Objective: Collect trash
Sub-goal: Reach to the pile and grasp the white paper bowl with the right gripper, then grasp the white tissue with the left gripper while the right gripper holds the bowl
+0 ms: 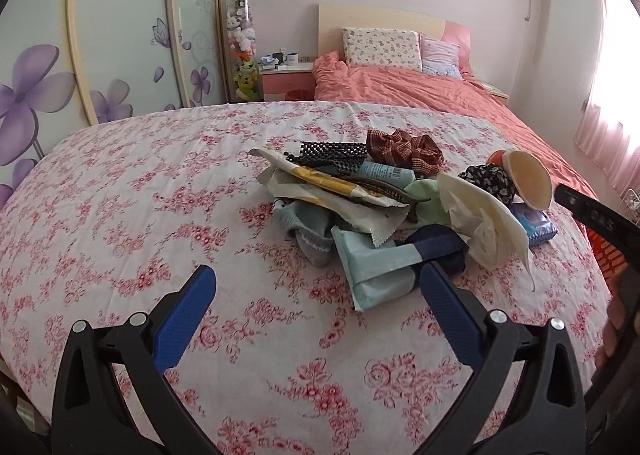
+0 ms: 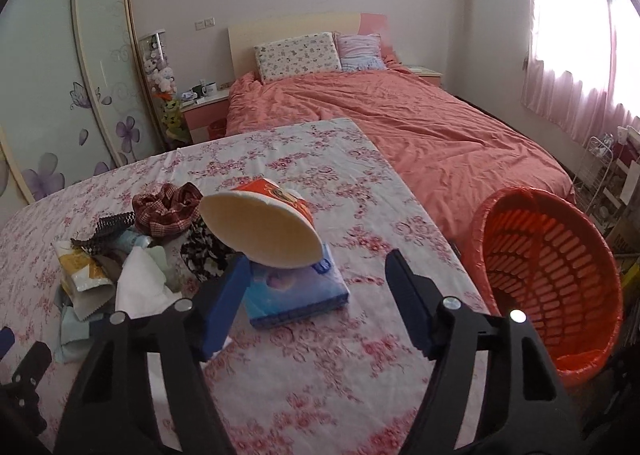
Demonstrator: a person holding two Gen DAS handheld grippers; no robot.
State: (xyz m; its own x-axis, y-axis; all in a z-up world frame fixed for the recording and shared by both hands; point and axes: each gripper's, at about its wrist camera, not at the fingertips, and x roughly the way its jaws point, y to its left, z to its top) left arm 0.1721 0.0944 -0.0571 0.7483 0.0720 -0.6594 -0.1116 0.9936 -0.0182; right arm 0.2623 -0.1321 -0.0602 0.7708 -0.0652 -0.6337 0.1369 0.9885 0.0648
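A pile of wrappers, tissues and cloth bits (image 1: 360, 199) lies on the floral-covered table (image 1: 120, 215). My left gripper (image 1: 318, 283) is open and empty, just in front of a pale blue packet (image 1: 376, 267). My right gripper (image 2: 320, 267) is open and empty. It is close to an orange paper cup (image 2: 264, 227) tipped on its side, which rests on a blue tissue pack (image 2: 296, 295). The cup (image 1: 528, 179) and the pack (image 1: 536, 225) also show in the left wrist view. An orange trash basket (image 2: 548, 267) lined with an orange bag stands to the right of the table.
A bed with a coral duvet (image 2: 400, 123) lies behind the table. A wardrobe with flower-print doors (image 1: 100, 55) is on the left, a pink nightstand (image 1: 284, 81) beside it. A wire rack (image 2: 600, 175) and pink curtains (image 2: 580, 35) are on the right.
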